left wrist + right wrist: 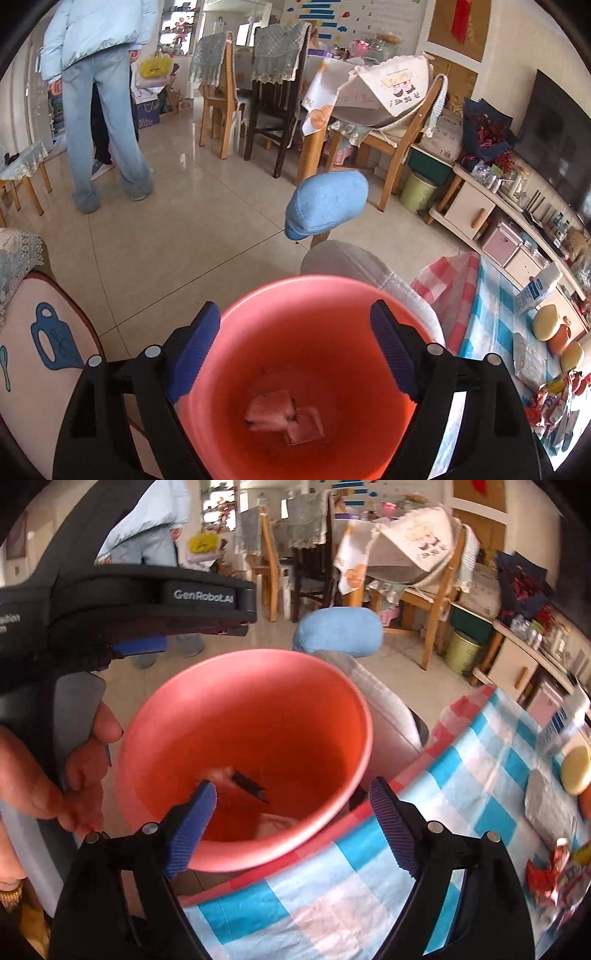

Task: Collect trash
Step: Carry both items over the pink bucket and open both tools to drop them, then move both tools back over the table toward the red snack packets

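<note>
A salmon-pink bucket (314, 332) stands beside the checked table, and in the left wrist view I look straight down into it. Pale crumpled trash (284, 417) lies on its bottom. My left gripper (295, 350) hangs open over the bucket's mouth with nothing between its blue pads. My right gripper (293, 827) is also open and empty, over the bucket's near rim (258, 860) and the table's edge. A blurred pale and dark scrap (240, 779) shows inside the bucket. The left tool's black body (147, 598) and the hand (55, 782) holding it fill the upper left.
The blue, pink and white checked table (351, 893) carries red snack wrappers (546, 878), a paper packet (528, 358) and round yellow pots (550, 321). A blue-cushioned stool (328, 206) stands beyond the bucket. A person in jeans (103, 129), dining chairs (273, 92) and a green bin (419, 192) stand further off.
</note>
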Demonstrator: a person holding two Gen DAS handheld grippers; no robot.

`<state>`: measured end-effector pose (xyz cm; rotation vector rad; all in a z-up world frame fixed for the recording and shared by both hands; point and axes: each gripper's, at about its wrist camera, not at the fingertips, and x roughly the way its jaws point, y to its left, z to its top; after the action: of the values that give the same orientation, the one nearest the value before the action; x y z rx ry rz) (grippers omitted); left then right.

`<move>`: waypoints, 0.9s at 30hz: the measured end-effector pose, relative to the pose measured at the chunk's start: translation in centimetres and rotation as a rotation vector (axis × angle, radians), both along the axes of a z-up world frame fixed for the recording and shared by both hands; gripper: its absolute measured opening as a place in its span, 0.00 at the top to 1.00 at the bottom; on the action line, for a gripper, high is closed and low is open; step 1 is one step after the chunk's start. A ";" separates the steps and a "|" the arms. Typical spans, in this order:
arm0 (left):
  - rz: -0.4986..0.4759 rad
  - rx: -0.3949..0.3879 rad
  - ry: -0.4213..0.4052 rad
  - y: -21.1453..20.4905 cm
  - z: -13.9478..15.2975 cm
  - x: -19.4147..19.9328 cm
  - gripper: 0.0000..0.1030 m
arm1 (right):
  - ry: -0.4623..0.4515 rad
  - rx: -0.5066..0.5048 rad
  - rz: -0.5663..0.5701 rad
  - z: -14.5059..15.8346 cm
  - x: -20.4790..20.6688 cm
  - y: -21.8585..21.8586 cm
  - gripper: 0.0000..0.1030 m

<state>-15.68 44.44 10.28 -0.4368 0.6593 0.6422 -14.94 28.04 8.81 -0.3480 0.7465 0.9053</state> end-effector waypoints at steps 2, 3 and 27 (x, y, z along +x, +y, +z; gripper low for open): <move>-0.022 0.018 -0.007 -1.0 0.5 0.3 0.19 | -0.001 0.017 -0.050 0.3 -0.1 -1.9 0.17; -0.037 0.024 -0.011 -1.5 0.7 0.7 0.18 | 0.001 0.022 -0.071 0.3 0.4 -2.9 0.17; -0.392 0.317 0.065 -20.3 1.8 7.5 0.12 | -0.041 0.086 -0.361 0.1 0.3 -22.1 0.16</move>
<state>-8.14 24.19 12.09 0.0119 0.6674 0.3780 -14.67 5.98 8.88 -0.1479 0.7028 0.5852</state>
